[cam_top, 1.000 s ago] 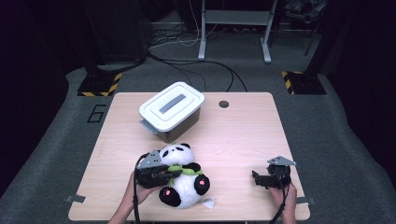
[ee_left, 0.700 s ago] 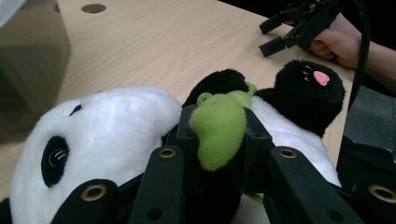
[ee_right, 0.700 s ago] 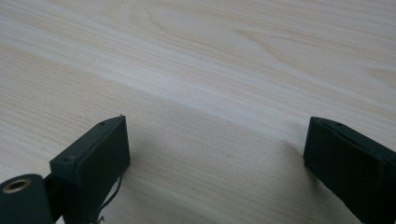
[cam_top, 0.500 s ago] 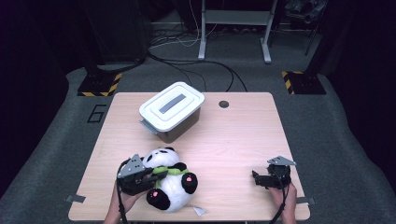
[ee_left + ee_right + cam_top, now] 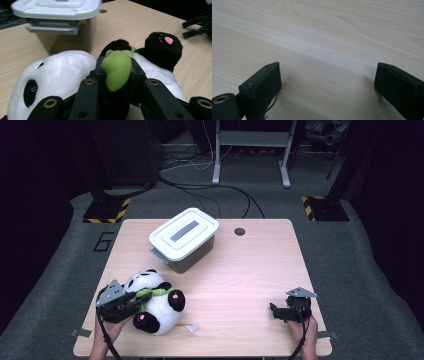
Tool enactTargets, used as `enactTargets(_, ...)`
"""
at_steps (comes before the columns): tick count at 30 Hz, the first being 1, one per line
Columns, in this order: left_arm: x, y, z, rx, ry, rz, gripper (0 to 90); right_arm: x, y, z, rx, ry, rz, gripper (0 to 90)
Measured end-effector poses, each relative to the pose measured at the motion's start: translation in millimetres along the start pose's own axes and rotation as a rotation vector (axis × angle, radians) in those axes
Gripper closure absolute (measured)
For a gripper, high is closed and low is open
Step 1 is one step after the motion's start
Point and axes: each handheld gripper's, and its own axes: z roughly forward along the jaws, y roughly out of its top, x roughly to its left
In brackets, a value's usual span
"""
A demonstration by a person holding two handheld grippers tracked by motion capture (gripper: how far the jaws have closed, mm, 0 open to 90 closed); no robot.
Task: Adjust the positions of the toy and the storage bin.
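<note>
L gripper (image 5: 131, 301) clamped on plush panda (image 5: 152, 302) by its green scarf (image 5: 117, 68), prob. to drag it w/o crushing. R gripper (image 5: 278, 312) jaws wide, nothing between, resting idle on table (image 5: 250, 270).

The panda plush toy (image 5: 152, 302) was soft pile cloth in black and white, with a matt green felt-like leaf (image 5: 117, 69) and a glossy plastic eye. The storage box (image 5: 184, 240) had a smooth, slightly shiny white plastic lid. The table (image 5: 240, 275) showed pale wood grain, matt. The left gripper (image 5: 131, 301) and the right gripper (image 5: 274, 311) were matt black plastic.
</note>
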Motion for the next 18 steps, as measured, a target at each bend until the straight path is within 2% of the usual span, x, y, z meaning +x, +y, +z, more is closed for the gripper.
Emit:
enactTargets(3,15.1,-2.8,-0.9,0.000,0.048,-0.022,74.6,0.0,0.0,0.0,0.000,0.000,0.000,6.4)
enactTargets(5,18.4,-2.8,-0.7,0.001,0.063,-0.025,74.6,0.0,0.0,0.0,0.000,0.000,0.000,6.3)
enactTargets(8,27.2,-1.7,1.3,-0.004,0.111,-0.047,74.6,0.1,0.0,-0.1,0.000,-0.002,0.000,6.5)
enactTargets(9,30.3,-1.6,3.0,-0.012,0.118,-0.066,74.6,0.1,0.0,-0.1,0.000,-0.003,0.000,6.5)
enactTargets(11,34.5,-3.5,7.3,-0.019,0.127,-0.100,74.4,0.1,0.0,-0.1,0.000,-0.003,0.000,6.6)
enactTargets(13,37.3,-10.0,16.1,0.020,0.123,-0.112,74.2,0.1,0.0,-0.2,0.000,-0.004,0.000,6.6)
enactTargets(15,36.9,-16.3,19.3,0.001,0.105,-0.129,72.5,0.1,-0.1,-0.2,0.000,-0.004,0.001,6.6)
enactTargets(16,36.8,-17.5,18.6,-0.009,0.109,-0.140,72.5,0.1,-0.1,-0.2,0.000,-0.004,0.001,6.6)
enactTargets(18,37.8,-17.8,17.4,-0.008,0.111,-0.147,66.7,0.1,-0.1,-0.2,0.000,-0.003,0.001,6.6)
